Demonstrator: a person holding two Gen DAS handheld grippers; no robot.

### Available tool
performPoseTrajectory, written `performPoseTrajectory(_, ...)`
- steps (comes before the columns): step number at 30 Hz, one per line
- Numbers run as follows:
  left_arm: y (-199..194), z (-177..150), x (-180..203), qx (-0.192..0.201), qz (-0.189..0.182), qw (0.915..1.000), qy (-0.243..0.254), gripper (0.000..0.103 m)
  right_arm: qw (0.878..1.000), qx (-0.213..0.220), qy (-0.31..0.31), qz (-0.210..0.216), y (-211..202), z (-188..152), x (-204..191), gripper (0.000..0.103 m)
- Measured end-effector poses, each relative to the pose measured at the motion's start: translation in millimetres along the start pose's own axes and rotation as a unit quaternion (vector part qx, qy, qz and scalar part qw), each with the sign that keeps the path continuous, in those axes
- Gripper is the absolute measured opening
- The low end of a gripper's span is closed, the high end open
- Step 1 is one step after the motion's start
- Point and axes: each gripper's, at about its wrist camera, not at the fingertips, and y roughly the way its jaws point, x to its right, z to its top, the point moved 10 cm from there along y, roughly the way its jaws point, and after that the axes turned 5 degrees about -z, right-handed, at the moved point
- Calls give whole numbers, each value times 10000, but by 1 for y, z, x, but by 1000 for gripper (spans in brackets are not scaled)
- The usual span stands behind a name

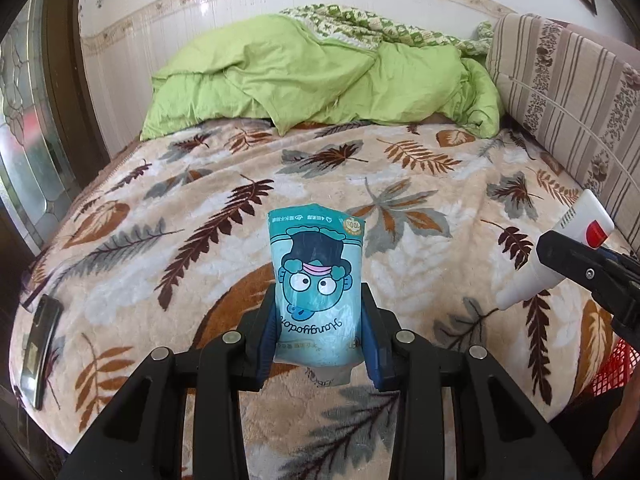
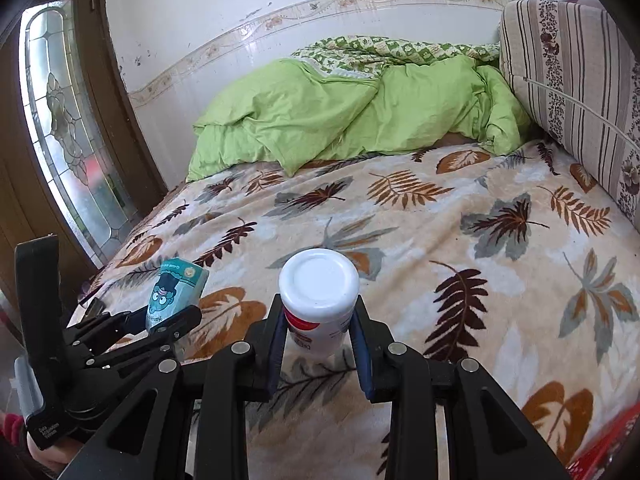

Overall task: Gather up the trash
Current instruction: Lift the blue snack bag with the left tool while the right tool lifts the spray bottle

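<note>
The left gripper (image 1: 318, 320) is clamped on a teal tissue pack (image 1: 316, 276), with both blue pads pressing the pack's lower sides. The pack stands upright between the fingers, its cartoon print upside down toward the camera, and it is held clear above the leaf-patterned blanket (image 1: 160, 208) that covers the bed. The right gripper (image 2: 320, 328) is closed on a white bottle (image 2: 319, 284) that carries a red label band; the pads bear on the bottle's body and its flat white end faces the right wrist camera. In the left wrist view this bottle appears at the right edge, lying at a slant in the black fingers of the right gripper, raised off the blanket. In the right wrist view the left gripper and its tissue pack appear at the lower left, beside the bed's near corner, well apart from the bottle. A crumpled green quilt (image 1: 312, 76) lies at the far end of the bed against the tiled wall (image 2: 224, 12). A striped floral cushion (image 1: 560, 92) stands along the right side of the bed. A dark phone (image 1: 40, 344) lies flat on the blanket near the bed's left edge. A red mesh object (image 1: 616, 368) shows at the lower right edge; its kind cannot be determined.
</note>
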Motion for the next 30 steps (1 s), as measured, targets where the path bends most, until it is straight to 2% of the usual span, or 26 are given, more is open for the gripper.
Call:
performPoseTrajectory(6, -7, 0, 0, 195, 113, 9997, 106, 35, 9999, 79, -27, -57, -4, -2, 5, 32)
performPoseTrajectory(12, -7, -1, -2, 201, 108, 9997, 86, 35, 9998, 90, 176, -62, -7, -1, 15, 32)
performPoseTrajectory(30, -5, -1, -3, 230, 97, 9996, 158, 35, 9999, 46, 156, -23, -3, -1, 9, 32)
